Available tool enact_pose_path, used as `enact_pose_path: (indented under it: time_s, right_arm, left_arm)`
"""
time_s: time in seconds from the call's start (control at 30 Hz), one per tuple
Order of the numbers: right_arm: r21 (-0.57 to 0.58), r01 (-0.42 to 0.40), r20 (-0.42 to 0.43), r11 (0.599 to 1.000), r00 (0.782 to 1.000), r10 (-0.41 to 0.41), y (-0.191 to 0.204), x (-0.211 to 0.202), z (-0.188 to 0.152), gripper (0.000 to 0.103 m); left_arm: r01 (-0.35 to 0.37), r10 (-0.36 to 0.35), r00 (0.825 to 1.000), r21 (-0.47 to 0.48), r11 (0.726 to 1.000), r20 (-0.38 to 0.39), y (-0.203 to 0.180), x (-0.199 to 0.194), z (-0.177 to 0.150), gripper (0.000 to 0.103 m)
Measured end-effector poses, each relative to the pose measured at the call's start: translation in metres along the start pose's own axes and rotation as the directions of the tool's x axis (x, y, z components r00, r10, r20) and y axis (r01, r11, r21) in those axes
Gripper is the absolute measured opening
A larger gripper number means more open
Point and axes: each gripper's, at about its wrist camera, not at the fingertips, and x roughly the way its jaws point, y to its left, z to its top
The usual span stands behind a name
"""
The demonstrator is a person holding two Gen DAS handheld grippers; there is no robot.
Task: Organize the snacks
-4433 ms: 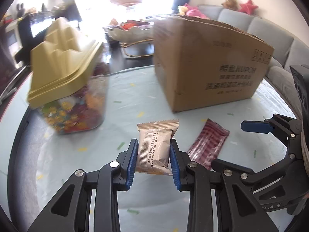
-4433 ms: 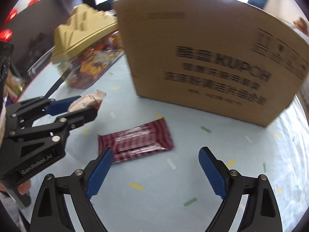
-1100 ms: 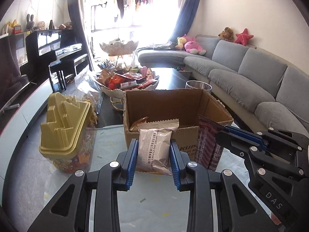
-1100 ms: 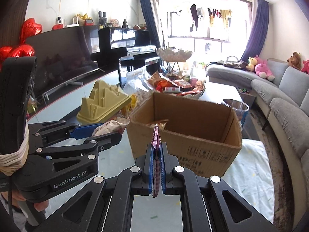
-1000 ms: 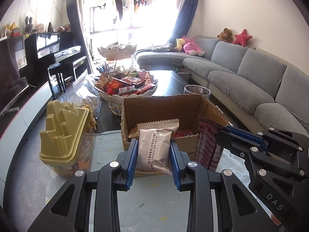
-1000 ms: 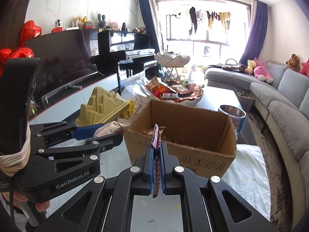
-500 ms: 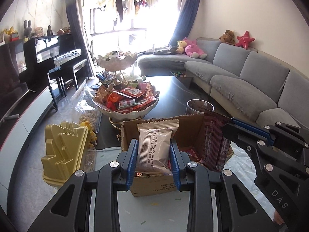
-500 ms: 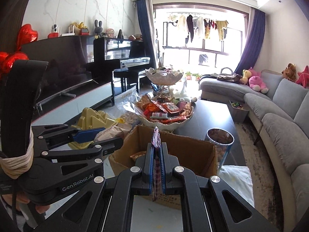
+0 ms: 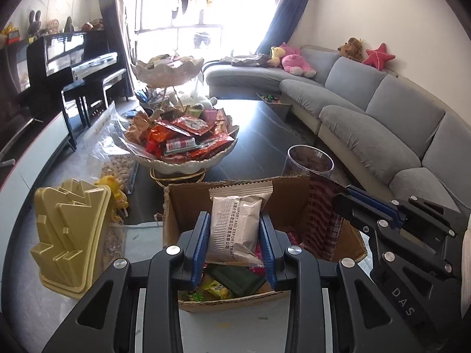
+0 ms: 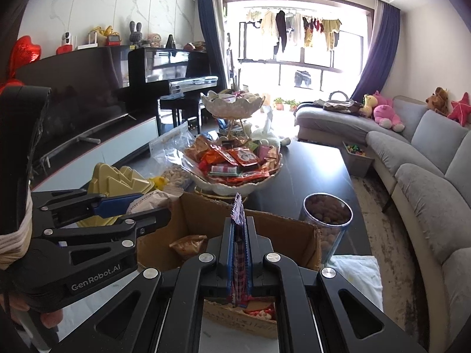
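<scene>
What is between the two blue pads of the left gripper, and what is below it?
In the left wrist view, the left gripper pinches a beige sealed snack packet upright; below it stands the open brown cardboard box holding other snacks.

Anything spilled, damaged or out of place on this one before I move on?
Nothing stands out. The left tool holds a beige snack packet and the right tool a maroon wrapper, both over the open cardboard box. No spill or damage shows.

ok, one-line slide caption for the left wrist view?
Left gripper holds a beige foil snack packet over the open brown cardboard box; right gripper alongside.
</scene>
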Motion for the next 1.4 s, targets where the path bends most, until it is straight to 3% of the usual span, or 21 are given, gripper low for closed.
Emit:
enact_pose_path:
  time_s: [0.03, 0.1, 0.13, 0.23, 0.33, 0.63, 0.97, 1.2, 1.4]
  right_arm:
    - [0.002, 0.007, -0.011, 1.000, 1.000, -0.007, -0.002, 0.006, -0.002, 0.007]
    - [0.019, 0.030, -0.026, 0.999, 0.999, -0.030, -0.009, 0.017, -0.004, 0.008]
    - [0.024, 0.046, -0.033, 0.999, 0.998, -0.045, -0.011, 0.021, -0.007, 0.011]
    - [0.024, 0.106, -0.048, 0.994, 0.993, -0.104, -0.017, 0.027, -0.015, 0.057]
    - [0.031, 0.147, -0.038, 0.989, 0.989, -0.146, -0.019, 0.022, -0.021, 0.059]
    - [0.092, 0.125, -0.036, 0.988, 0.992, -0.123, -0.016, -0.011, -0.036, 0.071]
    - [0.123, 0.136, 0.021, 0.983, 0.990, -0.140, -0.004, -0.071, -0.055, 0.083]
    - [0.153, 0.143, 0.030, 0.978, 0.988, -0.149, 0.002, -0.107, -0.079, 0.085]
    - [0.150, 0.163, 0.048, 0.975, 0.984, -0.172, 0.007, -0.136, -0.099, 0.089]
  left_arm:
    - [0.002, -0.002, 1.000, -0.007, 1.000, -0.010, 0.001, 0.005, 0.000, 0.036]
    - [-0.024, 0.024, 1.000, -0.008, 1.000, -0.020, 0.002, 0.012, -0.002, 0.053]
    - [-0.041, 0.041, 0.999, -0.008, 0.999, -0.018, 0.002, 0.013, -0.004, 0.057]
    - [-0.073, 0.073, 0.997, -0.002, 0.997, -0.016, 0.005, 0.012, -0.011, 0.061]
    - [-0.083, 0.083, 0.997, -0.004, 0.997, -0.004, 0.006, 0.004, -0.018, 0.063]
    - [-0.130, 0.127, 0.987, 0.022, 0.991, 0.100, -0.005, -0.044, -0.042, 0.072]
    - [-0.167, 0.155, 0.969, 0.050, 0.985, 0.194, -0.022, -0.103, -0.075, 0.090]
    - [-0.197, 0.177, 0.950, 0.053, 0.979, 0.259, -0.035, -0.138, -0.104, 0.100]
    - [-0.196, 0.175, 0.944, 0.047, 0.979, 0.278, -0.043, -0.156, -0.127, 0.103]
